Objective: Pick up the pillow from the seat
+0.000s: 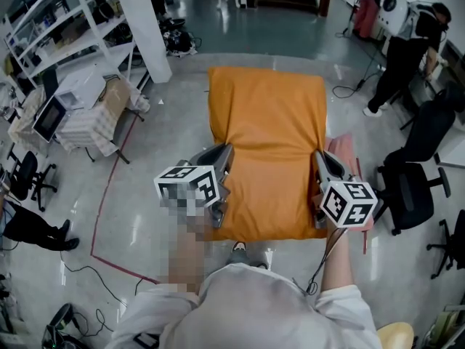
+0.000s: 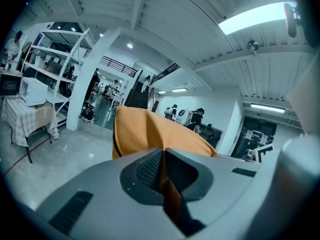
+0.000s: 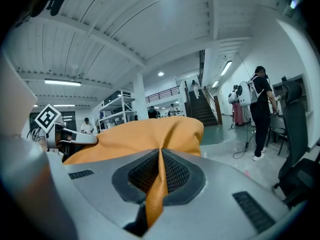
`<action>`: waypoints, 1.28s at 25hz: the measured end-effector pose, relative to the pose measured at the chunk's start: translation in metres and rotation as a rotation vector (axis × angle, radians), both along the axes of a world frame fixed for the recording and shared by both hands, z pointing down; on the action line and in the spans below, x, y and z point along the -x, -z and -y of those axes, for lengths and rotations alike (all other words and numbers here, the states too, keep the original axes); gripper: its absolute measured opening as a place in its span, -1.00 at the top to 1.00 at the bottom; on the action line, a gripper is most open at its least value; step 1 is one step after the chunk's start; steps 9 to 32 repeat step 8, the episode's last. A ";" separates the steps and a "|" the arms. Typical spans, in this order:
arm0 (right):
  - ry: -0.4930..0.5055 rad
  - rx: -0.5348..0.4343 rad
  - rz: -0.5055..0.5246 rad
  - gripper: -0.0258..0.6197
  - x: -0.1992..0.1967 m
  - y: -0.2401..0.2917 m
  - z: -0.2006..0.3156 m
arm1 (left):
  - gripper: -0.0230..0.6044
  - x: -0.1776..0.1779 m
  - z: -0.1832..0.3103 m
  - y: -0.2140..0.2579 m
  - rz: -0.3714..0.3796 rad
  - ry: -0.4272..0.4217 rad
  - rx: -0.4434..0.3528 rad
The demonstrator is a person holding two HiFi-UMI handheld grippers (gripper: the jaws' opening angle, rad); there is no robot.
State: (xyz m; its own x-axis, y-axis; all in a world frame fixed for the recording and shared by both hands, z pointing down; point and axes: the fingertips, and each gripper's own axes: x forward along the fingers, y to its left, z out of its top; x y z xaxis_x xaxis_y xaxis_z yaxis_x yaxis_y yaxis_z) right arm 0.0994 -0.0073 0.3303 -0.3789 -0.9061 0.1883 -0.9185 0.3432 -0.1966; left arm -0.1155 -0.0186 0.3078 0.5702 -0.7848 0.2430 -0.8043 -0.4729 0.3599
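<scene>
Both forearms reached forward from the body, roughly parallel, with the tongs pointing away and only slightly downward. The left tongs [image 1: 224, 155] were clenched on a fold of the orange pillow [image 1: 269, 129] at its left edge, the cloth pinched between the ribbed pads. The right tongs [image 1: 320, 158] gripped the opposite edge the same way. The pillow hung spread between them above the floor [image 1: 174, 115], with what seemed to be a pink seat [image 1: 344, 148] peeking from under its right side.

Bright, even light from ceiling strips [image 2: 255, 16]; glossy floor [image 1: 138, 227] glares; gripper views bend at dark edges.
</scene>
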 end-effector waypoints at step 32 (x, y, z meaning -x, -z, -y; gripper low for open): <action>0.006 -0.003 -0.020 0.83 0.001 0.007 0.001 | 0.87 0.001 0.002 0.004 -0.006 -0.005 0.000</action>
